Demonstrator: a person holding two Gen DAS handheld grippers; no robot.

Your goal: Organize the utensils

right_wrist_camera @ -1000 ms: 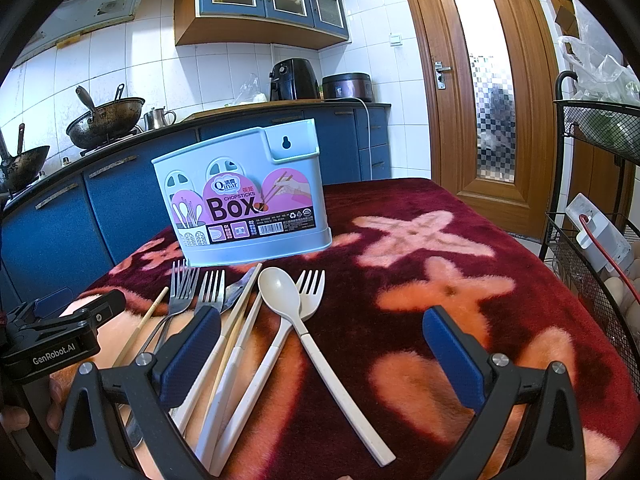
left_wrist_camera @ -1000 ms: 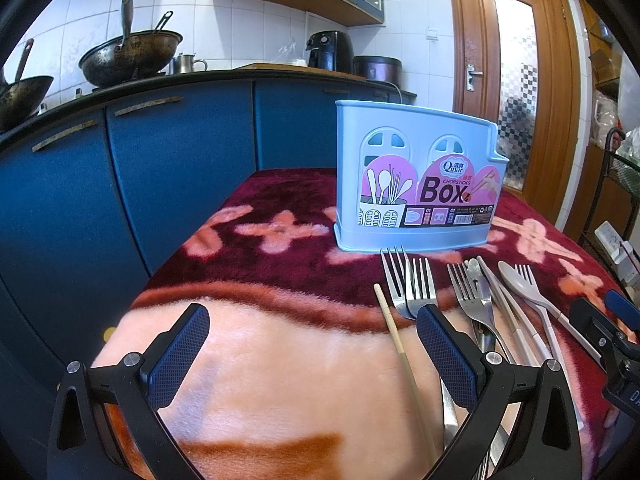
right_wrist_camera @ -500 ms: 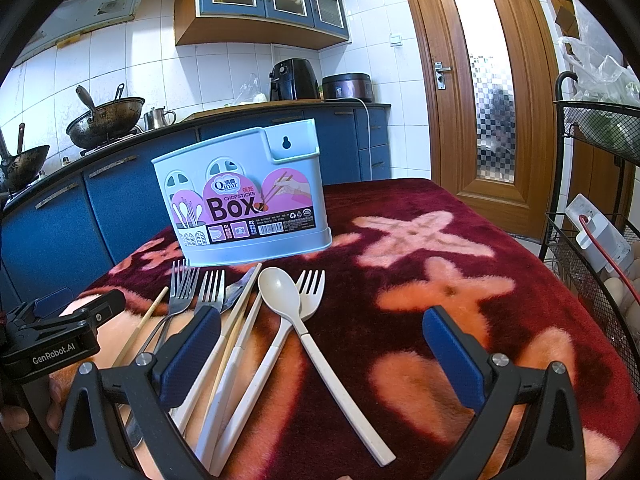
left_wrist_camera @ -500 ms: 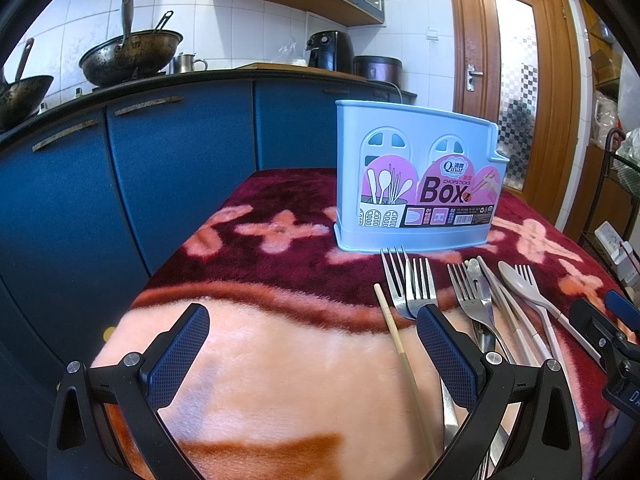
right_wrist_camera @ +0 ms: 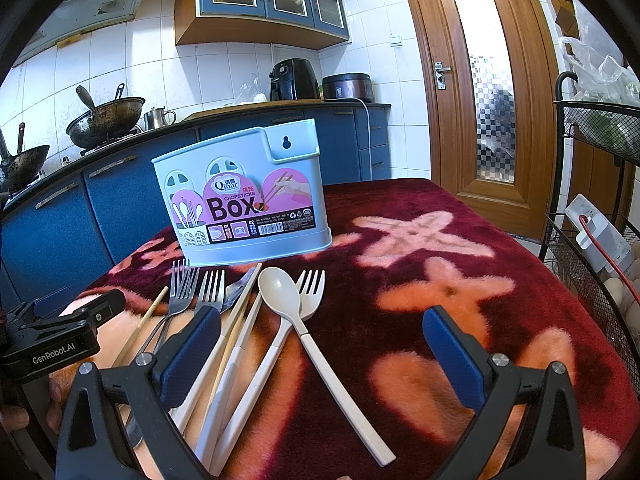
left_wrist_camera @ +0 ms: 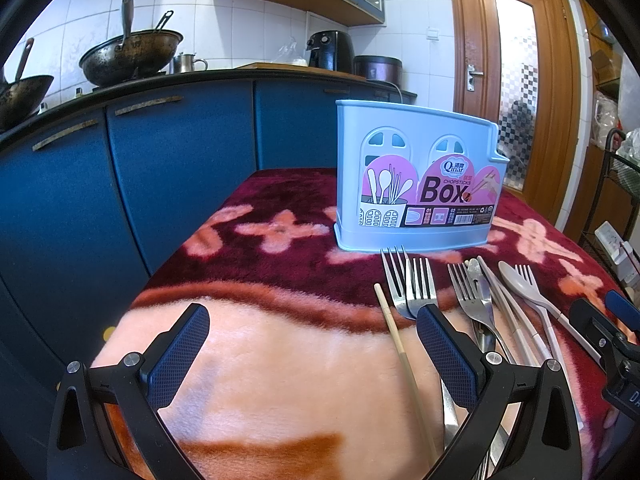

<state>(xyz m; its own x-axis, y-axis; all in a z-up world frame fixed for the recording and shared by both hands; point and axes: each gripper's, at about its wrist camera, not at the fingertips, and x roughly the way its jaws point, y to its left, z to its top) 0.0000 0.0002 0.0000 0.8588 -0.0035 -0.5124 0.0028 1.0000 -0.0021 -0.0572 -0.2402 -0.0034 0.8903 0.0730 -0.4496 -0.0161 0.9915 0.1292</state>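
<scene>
A light blue chopsticks box [left_wrist_camera: 416, 178] stands upright on the blanket-covered table; it also shows in the right wrist view [right_wrist_camera: 244, 196]. In front of it lie several utensils: metal forks [left_wrist_camera: 412, 284], a wooden chopstick [left_wrist_camera: 396, 332], a beige plastic spoon [right_wrist_camera: 280, 292], a beige plastic fork [right_wrist_camera: 310, 292] and pale chopsticks [right_wrist_camera: 240, 320]. My left gripper [left_wrist_camera: 312, 340] is open and empty, just left of the utensils. My right gripper [right_wrist_camera: 320, 340] is open and empty, low over the plastic spoon and fork handles.
The table carries a dark red and pink flowered blanket [right_wrist_camera: 420, 240]. Blue kitchen cabinets [left_wrist_camera: 160, 160] with woks [left_wrist_camera: 132, 56] stand behind. A black wire rack [right_wrist_camera: 592, 220] stands at the right table edge. A wooden door [right_wrist_camera: 472, 80] is at the back right.
</scene>
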